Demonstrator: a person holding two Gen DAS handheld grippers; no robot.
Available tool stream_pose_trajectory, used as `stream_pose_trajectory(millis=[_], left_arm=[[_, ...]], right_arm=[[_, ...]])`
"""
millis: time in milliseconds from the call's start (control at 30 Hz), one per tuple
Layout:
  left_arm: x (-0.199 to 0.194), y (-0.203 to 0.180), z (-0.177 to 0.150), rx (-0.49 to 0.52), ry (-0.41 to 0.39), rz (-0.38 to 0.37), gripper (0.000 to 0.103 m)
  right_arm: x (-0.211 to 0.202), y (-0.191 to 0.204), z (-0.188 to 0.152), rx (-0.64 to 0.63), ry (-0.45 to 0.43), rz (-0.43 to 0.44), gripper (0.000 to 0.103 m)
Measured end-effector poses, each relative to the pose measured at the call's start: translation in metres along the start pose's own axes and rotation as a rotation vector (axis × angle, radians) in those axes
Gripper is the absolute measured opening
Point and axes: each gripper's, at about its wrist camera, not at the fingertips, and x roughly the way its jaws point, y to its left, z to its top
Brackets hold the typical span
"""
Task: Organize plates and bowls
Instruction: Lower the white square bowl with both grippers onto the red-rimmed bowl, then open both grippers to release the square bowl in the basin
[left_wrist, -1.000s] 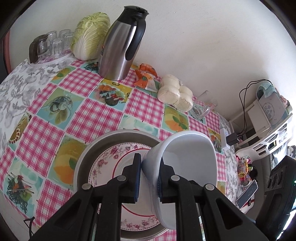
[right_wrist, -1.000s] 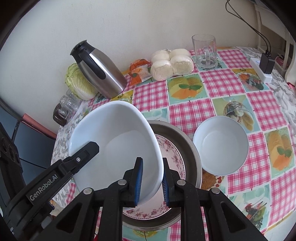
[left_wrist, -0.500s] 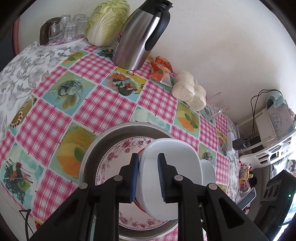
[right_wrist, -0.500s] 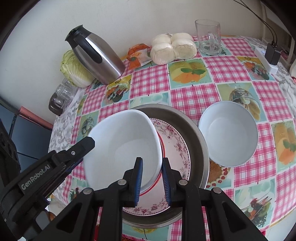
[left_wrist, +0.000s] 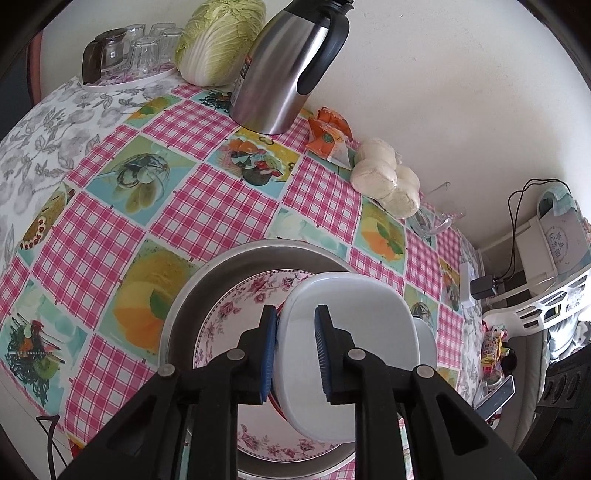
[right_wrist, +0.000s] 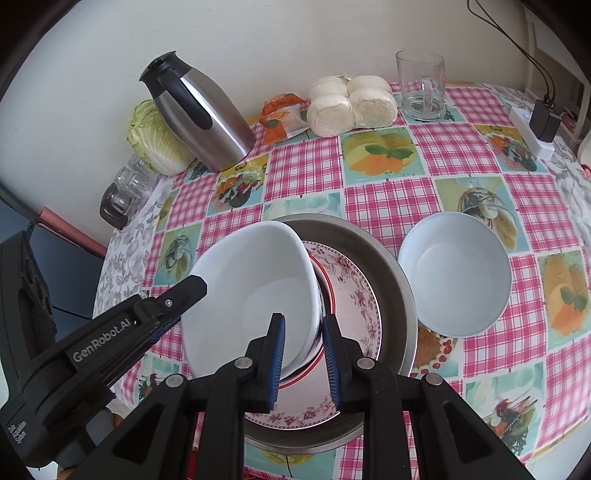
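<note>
A large white bowl (right_wrist: 255, 291) rests on a floral plate (right_wrist: 351, 295) inside a metal basin (right_wrist: 395, 280). My left gripper (left_wrist: 295, 356) straddles the bowl's (left_wrist: 351, 354) left rim with its jaws spread, and the plate (left_wrist: 236, 314) and basin (left_wrist: 207, 280) show below. My right gripper (right_wrist: 303, 363) straddles the bowl's near right rim, jaws apart with a gap around the rim. A second white bowl (right_wrist: 454, 275) sits on the table right of the basin.
At the back stand a steel thermos (right_wrist: 199, 114), a cabbage (right_wrist: 155, 140), glasses on a tray (left_wrist: 129, 55), an orange packet (right_wrist: 282, 114), wrapped buns (right_wrist: 351, 103) and a glass mug (right_wrist: 423, 86). A power strip (right_wrist: 532, 134) lies at the right edge.
The big bowl came down from tilted in the air onto the floral plate. Both grippers' jaws have widened around its rim.
</note>
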Motion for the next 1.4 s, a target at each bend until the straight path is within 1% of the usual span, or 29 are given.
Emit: stream_pose_trajectory(millis=[267, 367, 467, 633, 667, 767, 867, 967, 1000, 1067, 1133, 1200, 1233, 1267, 1300, 1400], left_arm=[[0.000, -0.001, 0.000, -0.002, 0.002, -0.004, 0.020], [-0.004, -0.002, 0.000, 0.003, -0.008, -0.010, 0.020], [-0.005, -0.004, 0.000, 0.015, -0.012, -0.001, 0.020], [-0.005, -0.001, 0.000, 0.005, -0.009, -0.014, 0.020], [-0.005, -0.001, 0.000, 0.003, -0.008, -0.015, 0.023], [-0.008, -0.002, 0.001, 0.006, -0.018, 0.000, 0.026], [-0.015, -0.003, 0.003, 0.012, -0.046, 0.014, 0.044], [-0.022, -0.003, 0.004, 0.014, -0.073, 0.024, 0.048], [-0.024, -0.003, 0.005, 0.014, -0.081, 0.031, 0.049], [-0.027, -0.002, 0.006, 0.018, -0.097, 0.054, 0.055], [-0.028, -0.002, 0.007, 0.022, -0.104, 0.080, 0.059], [-0.027, -0.003, 0.008, 0.037, -0.106, 0.112, 0.064], [-0.027, -0.003, 0.008, 0.045, -0.106, 0.128, 0.071], [-0.026, -0.003, 0.008, 0.049, -0.108, 0.139, 0.077], [-0.027, -0.003, 0.008, 0.052, -0.112, 0.147, 0.078], [-0.028, -0.003, 0.008, 0.058, -0.123, 0.156, 0.082]], right_arm=[[0.000, 0.001, 0.001, -0.009, -0.002, -0.005, 0.024], [0.003, 0.002, 0.000, -0.016, 0.012, -0.016, 0.024], [0.004, 0.000, 0.000, -0.009, 0.019, -0.011, 0.024], [0.004, 0.000, 0.000, -0.013, 0.017, -0.012, 0.024], [0.004, 0.000, 0.000, -0.012, 0.018, -0.012, 0.024], [0.002, 0.000, 0.001, -0.002, 0.017, -0.005, 0.024], [-0.005, 0.001, 0.002, -0.009, -0.008, -0.007, 0.024], [-0.016, 0.001, 0.005, -0.009, -0.047, -0.010, 0.025], [-0.020, 0.001, 0.006, -0.011, -0.068, -0.019, 0.026], [-0.028, 0.001, 0.008, -0.013, -0.108, -0.034, 0.030], [-0.034, -0.001, 0.010, -0.008, -0.135, -0.044, 0.038], [-0.039, -0.005, 0.012, 0.002, -0.159, -0.058, 0.051], [-0.041, -0.007, 0.014, 0.009, -0.168, -0.063, 0.054], [-0.042, -0.009, 0.015, 0.016, -0.176, -0.067, 0.060], [-0.044, -0.011, 0.015, 0.023, -0.181, -0.069, 0.064], [-0.045, -0.019, 0.018, 0.042, -0.191, -0.077, 0.069]])
